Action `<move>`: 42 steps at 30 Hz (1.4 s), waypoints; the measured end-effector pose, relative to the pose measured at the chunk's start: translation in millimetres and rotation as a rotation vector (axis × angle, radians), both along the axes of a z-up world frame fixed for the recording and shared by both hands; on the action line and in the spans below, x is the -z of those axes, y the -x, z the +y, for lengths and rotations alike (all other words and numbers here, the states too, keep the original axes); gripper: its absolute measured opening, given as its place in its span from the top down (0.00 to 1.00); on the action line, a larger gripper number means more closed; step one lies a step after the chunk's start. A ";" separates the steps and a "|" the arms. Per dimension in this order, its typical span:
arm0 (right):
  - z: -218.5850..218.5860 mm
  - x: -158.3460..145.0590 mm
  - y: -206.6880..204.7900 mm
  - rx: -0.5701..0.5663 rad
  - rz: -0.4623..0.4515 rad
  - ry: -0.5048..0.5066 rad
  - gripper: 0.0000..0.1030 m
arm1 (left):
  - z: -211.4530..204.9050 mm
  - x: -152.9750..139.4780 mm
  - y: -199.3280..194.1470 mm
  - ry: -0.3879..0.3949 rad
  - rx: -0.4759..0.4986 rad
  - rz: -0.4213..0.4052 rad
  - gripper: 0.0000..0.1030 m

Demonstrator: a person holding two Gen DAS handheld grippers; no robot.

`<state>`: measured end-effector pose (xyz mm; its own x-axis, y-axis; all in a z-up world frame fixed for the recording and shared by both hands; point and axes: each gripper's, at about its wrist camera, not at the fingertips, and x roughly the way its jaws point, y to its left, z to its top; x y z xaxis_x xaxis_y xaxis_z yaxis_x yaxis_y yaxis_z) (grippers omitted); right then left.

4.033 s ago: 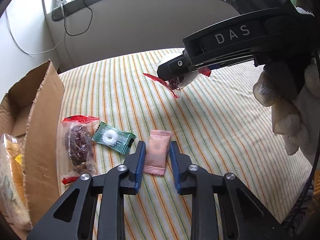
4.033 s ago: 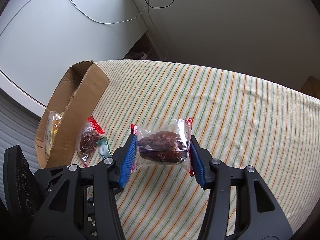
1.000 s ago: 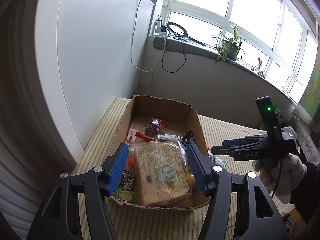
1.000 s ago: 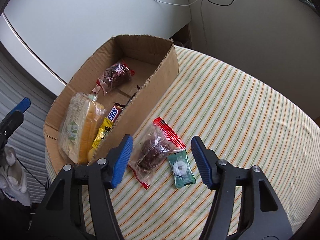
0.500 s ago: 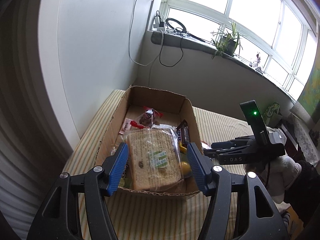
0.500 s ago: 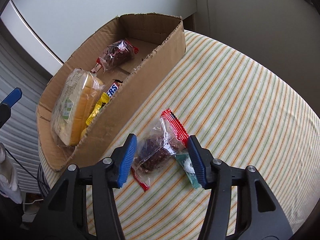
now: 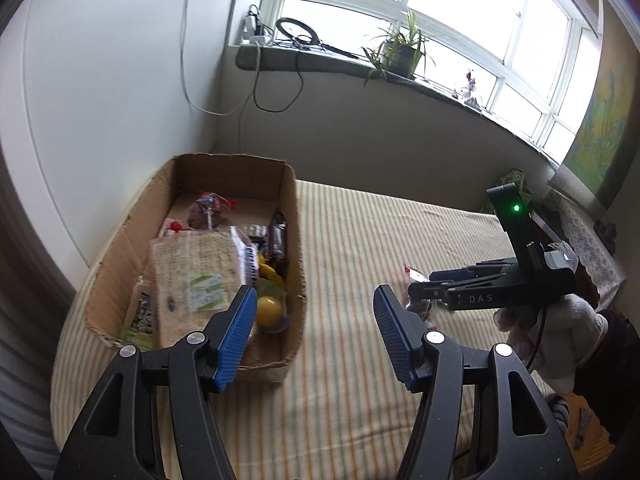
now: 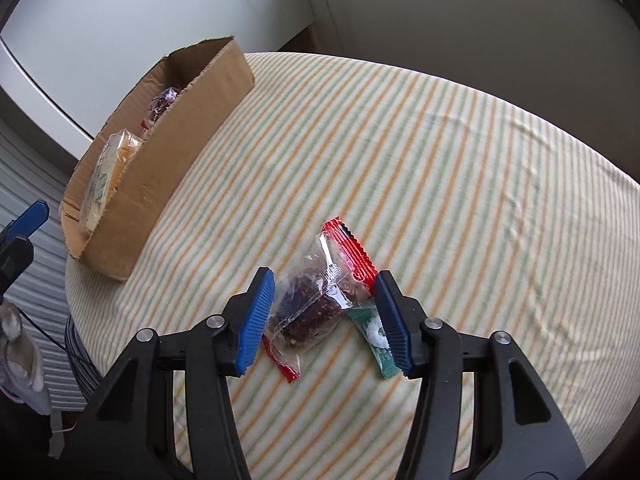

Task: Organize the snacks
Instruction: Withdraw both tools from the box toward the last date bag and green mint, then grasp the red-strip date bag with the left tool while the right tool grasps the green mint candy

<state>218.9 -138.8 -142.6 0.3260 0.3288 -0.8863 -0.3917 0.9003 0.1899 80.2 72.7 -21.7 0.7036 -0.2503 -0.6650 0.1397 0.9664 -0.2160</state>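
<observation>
A cardboard box [image 7: 294, 216] [image 8: 172, 160] on the striped tablecloth holds several snacks, among them a wrapped bread pack [image 7: 196, 268] and a brown snack in clear wrap [image 7: 206, 210]. My left gripper [image 7: 314, 336] is open and empty, above the table just right of the box's near corner. My right gripper [image 8: 324, 316] is open, its fingers on either side of a brown date snack in a clear, red-ended wrapper [image 8: 316, 304] that lies on the cloth. A small green candy packet [image 8: 376, 336] lies beside it, partly behind the right finger. The right gripper also shows in the left wrist view [image 7: 424, 292].
The striped table [image 8: 460, 160] ends in a rounded edge near the box and at the front. A white wall and a window sill with cables and plants [image 7: 400, 56] stand behind. The gloved hand [image 7: 560, 320] holds the right gripper.
My left gripper has swung right, from over the box to the cloth beside it. My right gripper has moved lower and closer around the date snack; both stay open.
</observation>
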 end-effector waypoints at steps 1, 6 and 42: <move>-8.6 -1.4 -1.5 0.012 0.001 -0.003 0.47 | -8.1 2.1 -1.0 -0.005 0.016 0.006 0.41; -34.6 -3.6 9.1 0.051 -0.004 -0.005 0.47 | -45.7 9.8 -5.5 -0.035 0.091 0.029 0.41; -102.5 -8.7 56.1 -0.061 -0.084 0.001 0.47 | -172.7 65.4 -62.2 -0.115 0.341 0.213 0.41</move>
